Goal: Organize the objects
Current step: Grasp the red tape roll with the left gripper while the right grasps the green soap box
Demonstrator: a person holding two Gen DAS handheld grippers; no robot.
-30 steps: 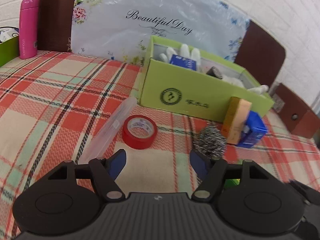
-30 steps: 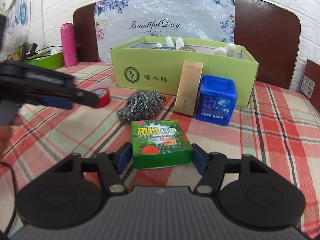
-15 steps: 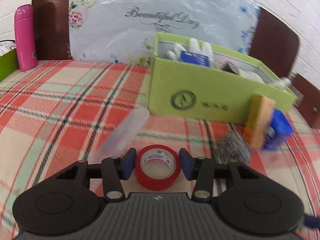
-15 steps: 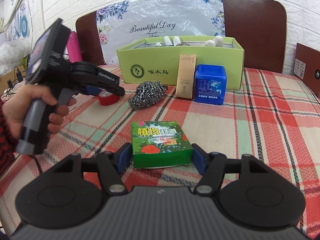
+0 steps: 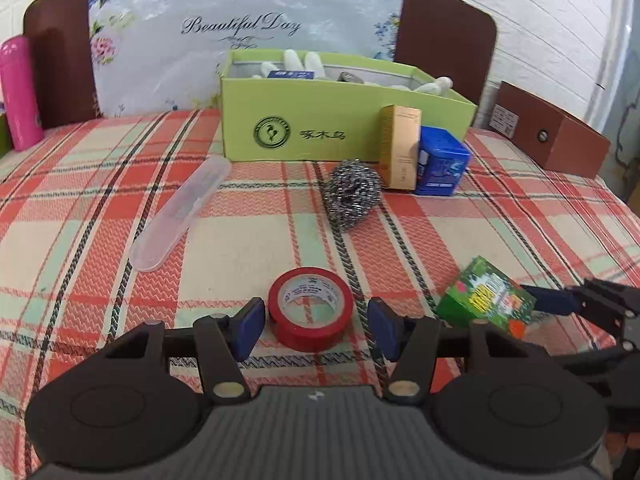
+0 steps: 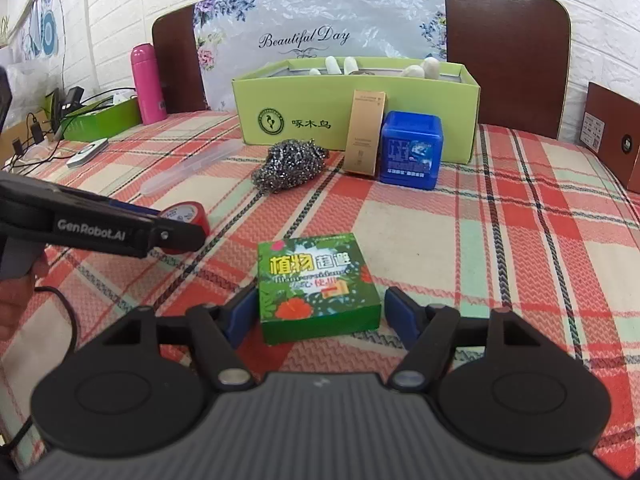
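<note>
I am holding my left gripper (image 5: 316,330) low over the plaid-clothed counter (image 5: 500,216), its blue fingers (image 5: 249,329) standing apart on either side of the red roll of tape (image 5: 311,309), not touching it. My right gripper (image 6: 320,316) is bracketing the flat green printed box (image 6: 316,286), fingers (image 6: 401,317) apart with small gaps. The light green open cardboard box (image 5: 320,120) is sitting at the far end.
</note>
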